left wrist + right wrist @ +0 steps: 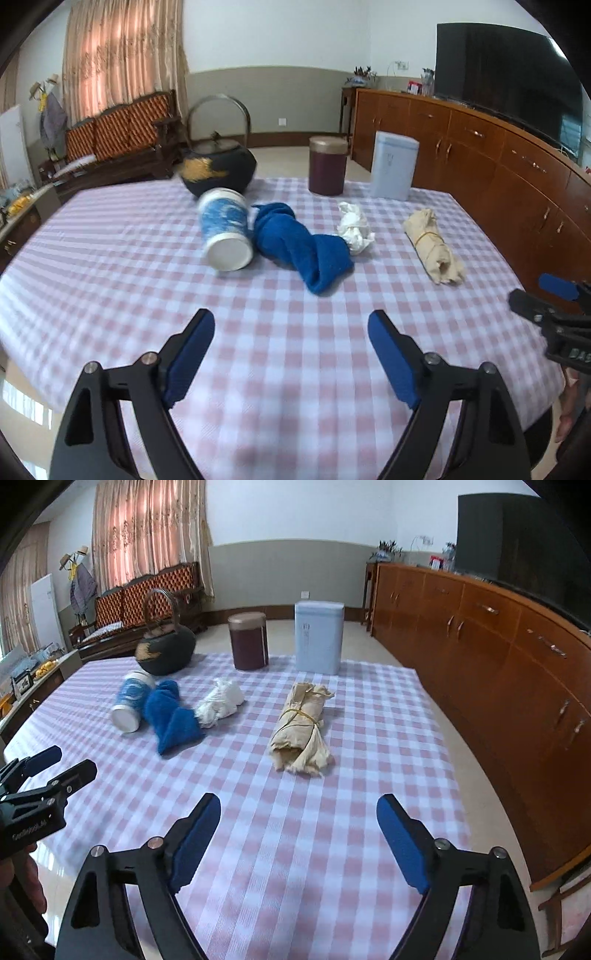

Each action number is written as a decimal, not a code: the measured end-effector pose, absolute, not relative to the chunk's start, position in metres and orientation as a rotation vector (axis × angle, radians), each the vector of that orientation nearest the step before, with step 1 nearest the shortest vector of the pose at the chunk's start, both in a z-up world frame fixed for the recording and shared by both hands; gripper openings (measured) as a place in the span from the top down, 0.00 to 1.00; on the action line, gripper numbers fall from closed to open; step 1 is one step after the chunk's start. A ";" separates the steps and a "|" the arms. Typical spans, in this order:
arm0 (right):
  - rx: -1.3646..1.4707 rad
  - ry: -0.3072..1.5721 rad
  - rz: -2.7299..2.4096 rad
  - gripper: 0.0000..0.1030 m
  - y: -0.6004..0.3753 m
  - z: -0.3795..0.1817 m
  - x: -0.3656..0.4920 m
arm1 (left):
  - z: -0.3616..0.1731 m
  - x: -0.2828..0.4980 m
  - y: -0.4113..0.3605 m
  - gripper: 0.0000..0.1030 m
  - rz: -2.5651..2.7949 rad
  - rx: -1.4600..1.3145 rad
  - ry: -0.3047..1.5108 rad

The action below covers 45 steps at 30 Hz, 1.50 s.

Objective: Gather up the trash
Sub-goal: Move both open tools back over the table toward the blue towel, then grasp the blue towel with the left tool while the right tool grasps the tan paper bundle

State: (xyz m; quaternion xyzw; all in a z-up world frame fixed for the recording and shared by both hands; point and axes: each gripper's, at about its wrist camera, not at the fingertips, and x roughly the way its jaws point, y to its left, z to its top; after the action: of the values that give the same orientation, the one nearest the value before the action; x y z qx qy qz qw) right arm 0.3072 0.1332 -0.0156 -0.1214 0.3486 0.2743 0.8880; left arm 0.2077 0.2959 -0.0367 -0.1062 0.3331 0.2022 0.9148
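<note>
On the checked tablecloth (147, 258) lie a tipped blue-and-white paper cup (225, 230) (131, 703), a twisted blue cloth (301, 245) (171, 716), a crumpled white tissue (354, 229) (219, 701) and a tan paper bundle tied with a rubber band (434, 245) (301, 727). My left gripper (291, 332) is open and empty, above the table short of the blue cloth. My right gripper (299, 816) is open and empty, short of the tan bundle. Each gripper shows at the edge of the other's view (543, 299) (59, 764).
At the table's far edge stand a black kettle (218, 166) (166, 648), a dark red canister (328, 165) (248, 641) and a pale blue box (394, 166) (318, 638). A wooden cabinet (498, 657) runs along the right. A sofa (122, 136) stands beyond the table.
</note>
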 end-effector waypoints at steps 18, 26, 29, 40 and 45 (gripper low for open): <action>-0.252 0.848 0.608 0.34 0.187 -0.060 0.406 | -0.065 0.296 0.329 0.26 0.417 -0.311 0.766; -0.269 0.884 0.605 0.50 0.199 -0.071 0.411 | -0.080 0.316 0.337 0.57 0.393 -0.379 0.856; -0.266 0.886 0.614 0.63 0.200 -0.072 0.410 | -0.079 0.318 0.333 0.90 0.374 -0.368 0.859; -0.246 0.804 0.641 0.85 0.173 -0.050 0.383 | -0.055 0.277 0.312 0.93 0.366 -0.249 0.786; -0.237 0.771 0.642 0.85 0.153 -0.036 0.361 | -0.040 0.250 0.297 0.93 0.361 -0.209 0.751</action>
State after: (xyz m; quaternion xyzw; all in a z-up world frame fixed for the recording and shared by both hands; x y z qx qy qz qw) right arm 0.3611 0.1534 -0.0358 -0.1135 0.3685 0.3072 0.8700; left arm 0.2500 0.2975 -0.0397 -0.1013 0.3639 0.1752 0.9092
